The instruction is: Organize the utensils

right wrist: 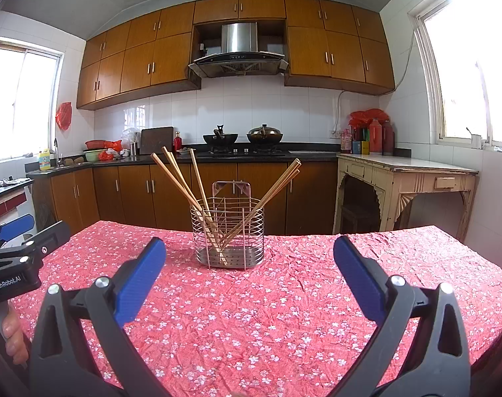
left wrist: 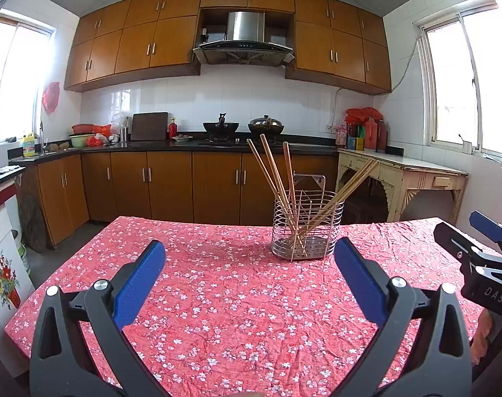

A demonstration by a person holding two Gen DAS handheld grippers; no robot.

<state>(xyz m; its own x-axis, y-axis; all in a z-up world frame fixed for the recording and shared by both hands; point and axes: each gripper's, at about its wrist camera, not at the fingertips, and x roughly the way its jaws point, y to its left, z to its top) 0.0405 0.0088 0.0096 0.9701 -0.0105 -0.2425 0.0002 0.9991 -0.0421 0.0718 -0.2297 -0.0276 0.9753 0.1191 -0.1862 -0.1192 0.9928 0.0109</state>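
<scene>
A wire metal utensil holder (left wrist: 305,228) stands on the red floral tablecloth (left wrist: 234,297) and holds several wooden chopsticks (left wrist: 274,178) that lean left and right. It also shows in the right wrist view (right wrist: 229,235), with the chopsticks (right wrist: 184,178) in it. My left gripper (left wrist: 249,258) is open and empty, short of the holder and a little to its left. My right gripper (right wrist: 249,258) is open and empty, short of the holder and a little to its right. The right gripper shows at the edge of the left wrist view (left wrist: 482,251), and the left gripper at the edge of the right wrist view (right wrist: 19,248).
The table's far edge (left wrist: 198,220) faces brown kitchen cabinets (left wrist: 171,188) and a counter with a stove and two woks (left wrist: 244,125). A cream side table (left wrist: 403,178) stands at the right wall. The table's left edge (left wrist: 52,278) drops to the floor.
</scene>
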